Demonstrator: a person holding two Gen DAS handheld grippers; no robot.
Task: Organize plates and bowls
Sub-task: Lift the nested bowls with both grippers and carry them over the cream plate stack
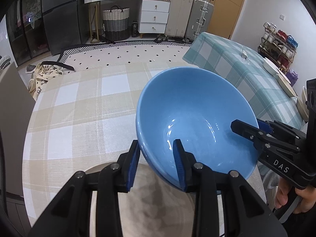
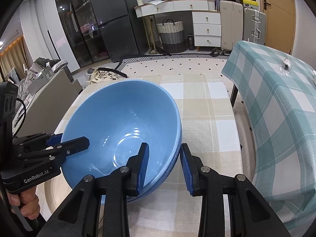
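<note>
Two grippers clamp one blue bowl above the beige-checked counter: left gripper and right gripper pinch opposite rims.

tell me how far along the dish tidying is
Done: nothing clearly finished. In hand: both the left gripper and right gripper clamp the rim of the stacked blue bowls over a beige plate. Left: white dishes still on the green-checked table.

Both wrist cameras looked steeply down along their fingers, close over the blue bowl: left from its left rim, right from its right. Each saw the bench.
</note>
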